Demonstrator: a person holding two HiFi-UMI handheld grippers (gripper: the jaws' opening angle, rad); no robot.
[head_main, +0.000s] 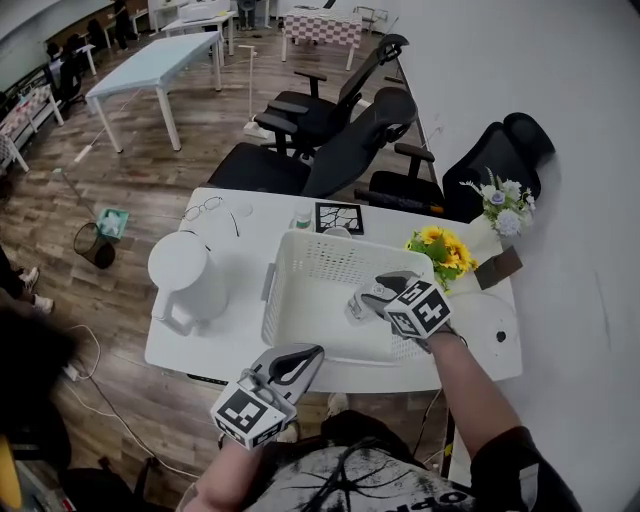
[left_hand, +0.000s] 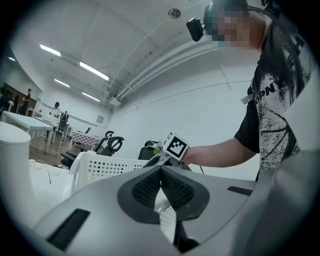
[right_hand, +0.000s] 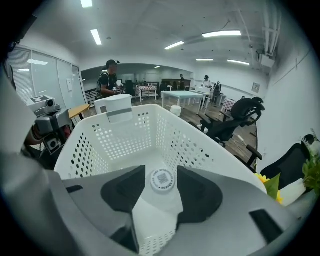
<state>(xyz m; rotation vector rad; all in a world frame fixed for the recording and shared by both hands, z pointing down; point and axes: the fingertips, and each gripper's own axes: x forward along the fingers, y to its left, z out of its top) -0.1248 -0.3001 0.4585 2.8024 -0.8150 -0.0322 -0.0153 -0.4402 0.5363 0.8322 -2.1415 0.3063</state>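
I count on the white table (head_main: 480, 350): one white perforated plastic basket (head_main: 300, 262), one white lidded jug (head_main: 185, 275), two flower bunches (head_main: 440, 250), one black-and-white marker card (head_main: 338, 217). I hold one small white round-topped bottle (right_hand: 163, 180).

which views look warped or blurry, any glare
Left gripper view: fisheye, dark corners, a mosaic patch at the top, the left gripper filling the bottom. Right gripper view: same fisheye, ceiling strips blown out, bottle sharp in the right gripper. Head view: evenly lit, edges bent, basket clear.
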